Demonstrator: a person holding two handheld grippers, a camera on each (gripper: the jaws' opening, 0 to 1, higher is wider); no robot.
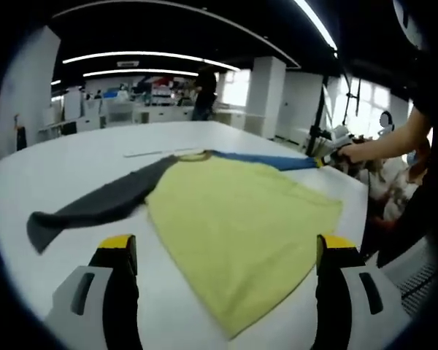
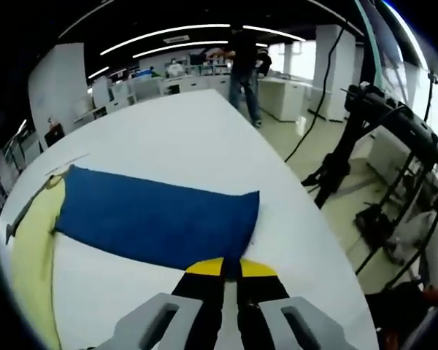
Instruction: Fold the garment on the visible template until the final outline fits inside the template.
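Note:
A long-sleeved shirt lies spread flat on the white table (image 1: 73,168). Its body (image 1: 241,219) is yellow, with one dark grey sleeve (image 1: 95,208) stretched to the left and one blue sleeve (image 1: 266,160) reaching to the far right. My left gripper (image 1: 226,251) hangs open above the near hem, its jaws wide apart and touching nothing. In the right gripper view the blue sleeve (image 2: 157,219) lies flat, and my right gripper (image 2: 231,268) is shut on its cuff edge. The right gripper (image 1: 327,153) also appears at the sleeve's end in the left gripper view.
A thin pale strip (image 1: 152,153) lies on the table beyond the collar. The table's edge (image 2: 306,219) runs close to the cuff, with black stands and cables (image 2: 365,160) on the floor past it. A person (image 2: 242,65) stands at the far end.

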